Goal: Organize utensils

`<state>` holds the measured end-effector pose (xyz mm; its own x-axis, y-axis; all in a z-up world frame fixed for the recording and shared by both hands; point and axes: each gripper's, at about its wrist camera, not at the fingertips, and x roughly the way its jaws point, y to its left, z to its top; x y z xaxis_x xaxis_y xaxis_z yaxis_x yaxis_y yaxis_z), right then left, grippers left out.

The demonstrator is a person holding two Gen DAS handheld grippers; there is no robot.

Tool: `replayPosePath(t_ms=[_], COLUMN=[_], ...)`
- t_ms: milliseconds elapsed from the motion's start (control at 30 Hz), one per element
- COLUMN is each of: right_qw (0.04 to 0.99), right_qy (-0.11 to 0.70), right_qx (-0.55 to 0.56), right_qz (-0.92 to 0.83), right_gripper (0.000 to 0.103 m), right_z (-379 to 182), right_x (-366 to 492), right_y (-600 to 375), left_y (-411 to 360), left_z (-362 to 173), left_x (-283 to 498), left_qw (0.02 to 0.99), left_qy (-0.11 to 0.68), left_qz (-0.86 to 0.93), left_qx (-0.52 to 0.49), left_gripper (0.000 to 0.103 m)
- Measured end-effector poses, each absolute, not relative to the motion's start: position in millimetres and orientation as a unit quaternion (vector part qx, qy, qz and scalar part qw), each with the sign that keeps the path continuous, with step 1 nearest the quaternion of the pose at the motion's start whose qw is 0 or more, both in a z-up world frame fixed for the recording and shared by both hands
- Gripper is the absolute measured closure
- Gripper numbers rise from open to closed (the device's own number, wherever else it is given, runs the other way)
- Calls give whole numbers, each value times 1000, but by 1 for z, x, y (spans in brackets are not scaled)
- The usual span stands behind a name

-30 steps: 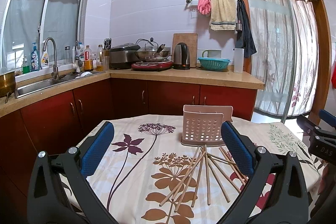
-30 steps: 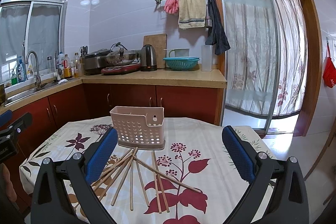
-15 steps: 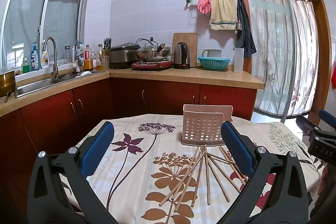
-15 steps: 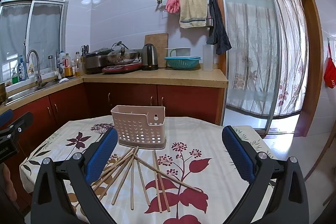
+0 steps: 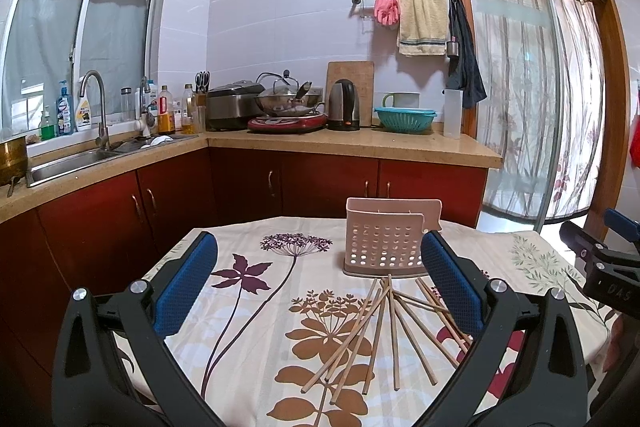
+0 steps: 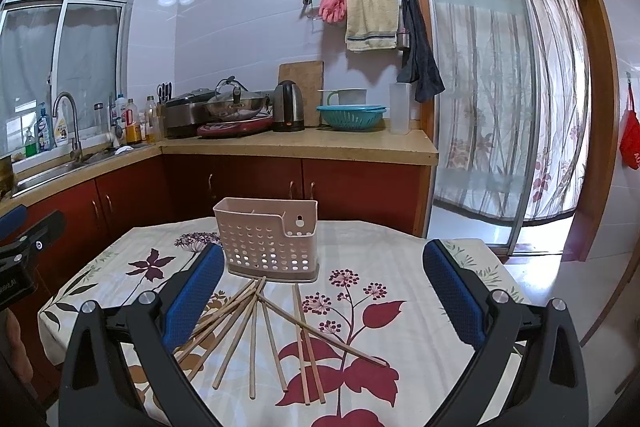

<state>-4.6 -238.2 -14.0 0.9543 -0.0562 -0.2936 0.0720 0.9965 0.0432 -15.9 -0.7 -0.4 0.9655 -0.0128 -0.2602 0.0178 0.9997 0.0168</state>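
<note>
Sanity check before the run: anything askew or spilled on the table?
Yes: the chopsticks lie loose on the tablecloth, fanned and crossing each other in front of the pink holder, none visibly in it. The holder stands upright. No spill or damage shows.

chopsticks (image 6: 264,331) lie before the holder (image 6: 267,239) on the table (image 6: 400,259).

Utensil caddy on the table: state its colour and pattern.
The utensil caddy is pale pink plastic, its walls perforated with rows of small holes; clearest in the right wrist view.

Bare wooden chopsticks (image 6: 256,331) lie on printed cloth (image 6: 400,267) beside a perforated matt plastic holder (image 6: 268,239).
</note>
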Motion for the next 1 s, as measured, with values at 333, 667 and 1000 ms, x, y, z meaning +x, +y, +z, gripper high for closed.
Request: replayPosePath(t_ms=[333,667,1000], right_qw=[980,959,937], right_qy=[195,280,349], right_qx=[32,31,24], right_qz=[-22,-14,14], right_gripper=[6,30,43], right_z=[-72,-144,-179], right_x=[23,54,86], right_y=[-269,-294,-298], left_y=[7,13,15], left_z=[-39,-88,-113], left_x=[11,43,65], left_qw=[985,972,963], left_qy=[170,235,270], left_qz=[-1,6,14], left_qx=[8,10,15], left_gripper=[4,4,4])
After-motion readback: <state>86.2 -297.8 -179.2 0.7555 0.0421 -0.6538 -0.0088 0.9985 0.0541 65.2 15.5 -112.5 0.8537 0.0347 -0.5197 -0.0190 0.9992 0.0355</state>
